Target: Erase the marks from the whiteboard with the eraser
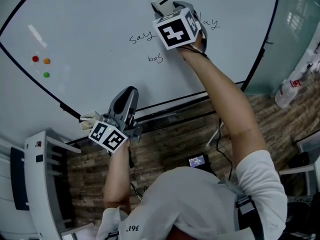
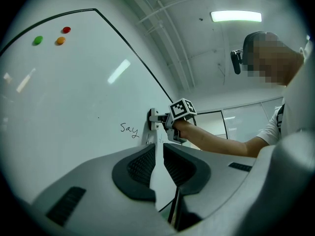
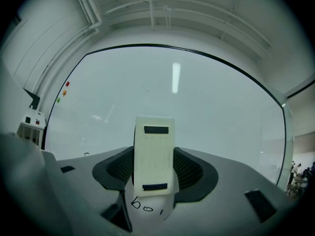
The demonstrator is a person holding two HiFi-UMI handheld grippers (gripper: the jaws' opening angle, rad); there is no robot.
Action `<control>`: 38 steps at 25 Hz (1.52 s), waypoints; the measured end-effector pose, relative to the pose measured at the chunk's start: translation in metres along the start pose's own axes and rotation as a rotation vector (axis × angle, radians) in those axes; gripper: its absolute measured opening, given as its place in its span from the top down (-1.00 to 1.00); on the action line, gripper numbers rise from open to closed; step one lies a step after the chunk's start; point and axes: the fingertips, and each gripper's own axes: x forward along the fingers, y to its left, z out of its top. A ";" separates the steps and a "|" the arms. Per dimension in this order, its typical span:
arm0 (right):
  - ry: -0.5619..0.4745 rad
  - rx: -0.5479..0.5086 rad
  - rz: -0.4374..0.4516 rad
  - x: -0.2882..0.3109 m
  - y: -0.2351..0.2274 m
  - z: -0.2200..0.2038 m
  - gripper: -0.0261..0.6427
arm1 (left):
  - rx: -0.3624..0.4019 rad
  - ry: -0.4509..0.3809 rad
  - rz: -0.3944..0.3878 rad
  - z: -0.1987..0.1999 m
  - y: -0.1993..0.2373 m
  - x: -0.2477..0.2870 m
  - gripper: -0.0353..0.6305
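Note:
The whiteboard (image 1: 90,29) carries handwritten words: "say" (image 1: 140,36), "bog" (image 1: 155,58) and another word (image 1: 210,22) partly hidden by my right arm. My right gripper (image 1: 167,6) is shut on the cream eraser (image 1: 160,2), which presses against the board above and between the words. In the right gripper view the eraser (image 3: 154,146) stands upright between the jaws, with "bo" (image 3: 145,206) just below it. My left gripper (image 1: 126,98) hangs lower, near the board's bottom edge, shut and holding nothing. The left gripper view shows "Say" (image 2: 129,129) and the right gripper (image 2: 165,119) on the board.
Red (image 1: 35,59), orange (image 1: 46,61) and green (image 1: 46,74) magnets sit at the board's left. A small pale object (image 1: 87,120) rests by the lower frame. A white rack (image 1: 40,174) stands at lower left and a spray bottle (image 1: 287,91) at right.

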 end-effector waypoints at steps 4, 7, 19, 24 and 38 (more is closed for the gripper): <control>0.006 0.005 -0.021 -0.002 -0.017 -0.009 0.14 | -0.003 0.006 -0.005 -0.004 -0.002 0.005 0.77; 0.012 0.008 -0.039 -0.005 -0.031 -0.017 0.14 | -0.005 0.010 -0.012 -0.008 -0.005 0.009 0.77; 0.032 0.006 -0.094 -0.011 -0.073 -0.037 0.14 | -0.009 0.018 -0.017 -0.013 -0.011 0.018 0.77; 0.050 0.032 -0.105 -0.011 -0.084 -0.049 0.14 | -0.010 0.017 -0.013 -0.014 -0.013 0.019 0.77; 0.100 0.059 -0.203 -0.022 -0.137 -0.084 0.14 | -0.023 0.020 -0.006 -0.020 -0.013 0.021 0.77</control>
